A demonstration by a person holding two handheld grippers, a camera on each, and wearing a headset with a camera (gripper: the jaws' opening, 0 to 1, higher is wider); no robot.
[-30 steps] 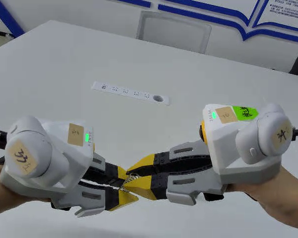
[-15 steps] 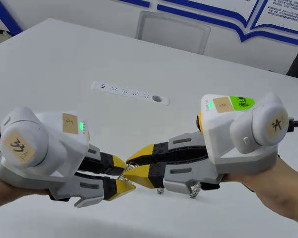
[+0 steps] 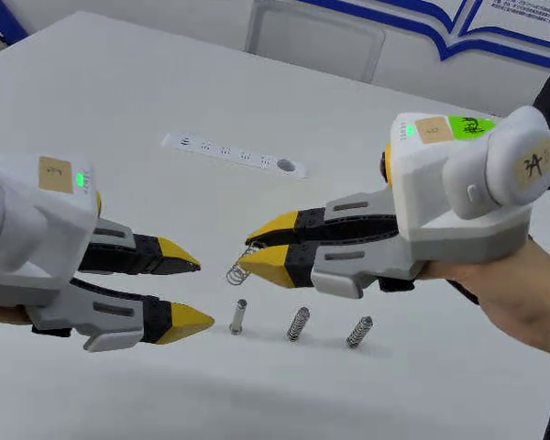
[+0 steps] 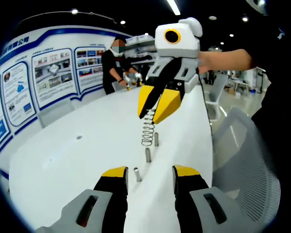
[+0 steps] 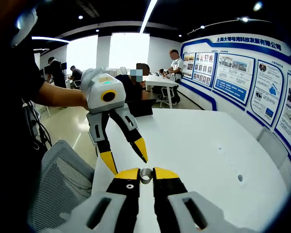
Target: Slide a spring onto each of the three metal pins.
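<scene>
In the head view we take the bare pin (image 3: 238,316) as our mark: a short, smooth steel stud standing upright on the white tabletop (image 3: 119,110). Just right of it stand the second pin (image 3: 298,323) and, further right, the third pin (image 3: 359,331), each already wearing a coil. Above the bare pin the right tongs (image 3: 250,254) are nipped onto the spring (image 3: 237,269), which hangs from their yellow tips. Left of the bare pin the left tongs (image 3: 191,291) are spread wide and hold nothing.

In the left gripper view our wide tongs stand either side of the bare pin (image 4: 137,174). Up beyond it the spring (image 4: 147,132) dangles from the right tongs (image 4: 150,114), its lower end free.

In the right gripper view we see the spring (image 5: 145,175) end-on, a bright wire ring pinched between the tips. Beyond it the left tongs (image 5: 128,162) gape.

We judge the spring light, thin-wired and slick. A hard squeeze would likely buckle it or flick it out. We would grip it by the top coils only, so the open bottom end can slip over the bare pin.
</scene>
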